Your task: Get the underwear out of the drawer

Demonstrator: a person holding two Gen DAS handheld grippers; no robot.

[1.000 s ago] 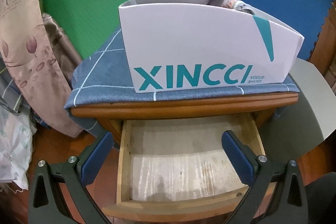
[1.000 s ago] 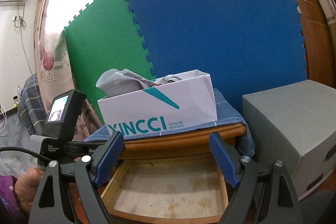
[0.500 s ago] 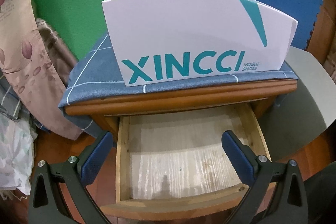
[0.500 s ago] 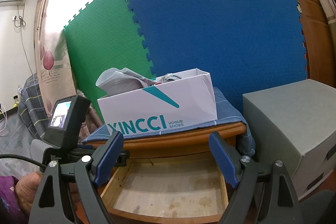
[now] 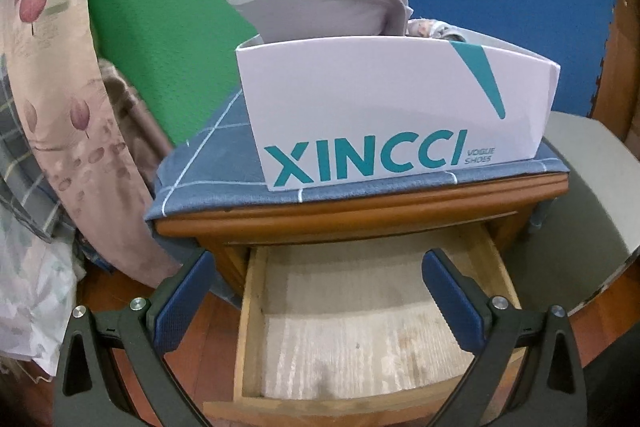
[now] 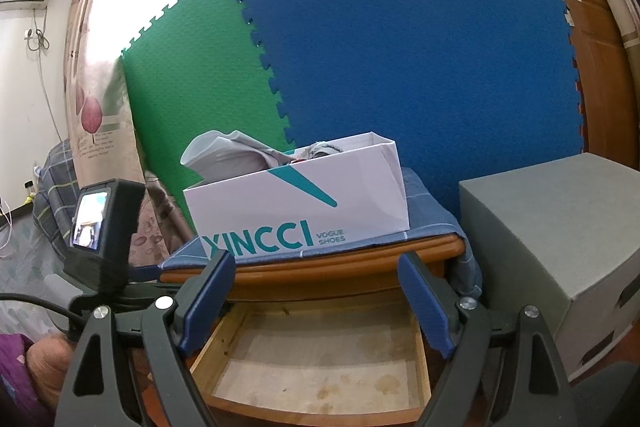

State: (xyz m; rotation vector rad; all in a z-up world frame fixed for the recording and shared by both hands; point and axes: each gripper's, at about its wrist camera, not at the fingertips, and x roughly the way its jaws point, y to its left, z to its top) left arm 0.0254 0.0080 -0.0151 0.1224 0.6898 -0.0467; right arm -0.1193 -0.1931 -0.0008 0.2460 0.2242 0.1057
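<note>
The wooden drawer of the nightstand stands pulled out; its liner shows bare, with no cloth in it. It also shows in the right wrist view. Grey underwear sticks up out of a white XINCCI shoe box on the nightstand top, also in the right wrist view. A patterned garment lies behind it in the box. My left gripper is open and empty above the drawer. My right gripper is open and empty in front of the drawer.
A blue checked cloth covers the nightstand top. A grey cabinet stands to the right. A floral curtain hangs at the left. Green and blue foam mats line the wall behind. The left gripper's camera body is at the right view's left.
My left gripper dipped closer to the nightstand, then swung left and back, so the box sits further right in its view. The right gripper has barely moved. Both stay open.
</note>
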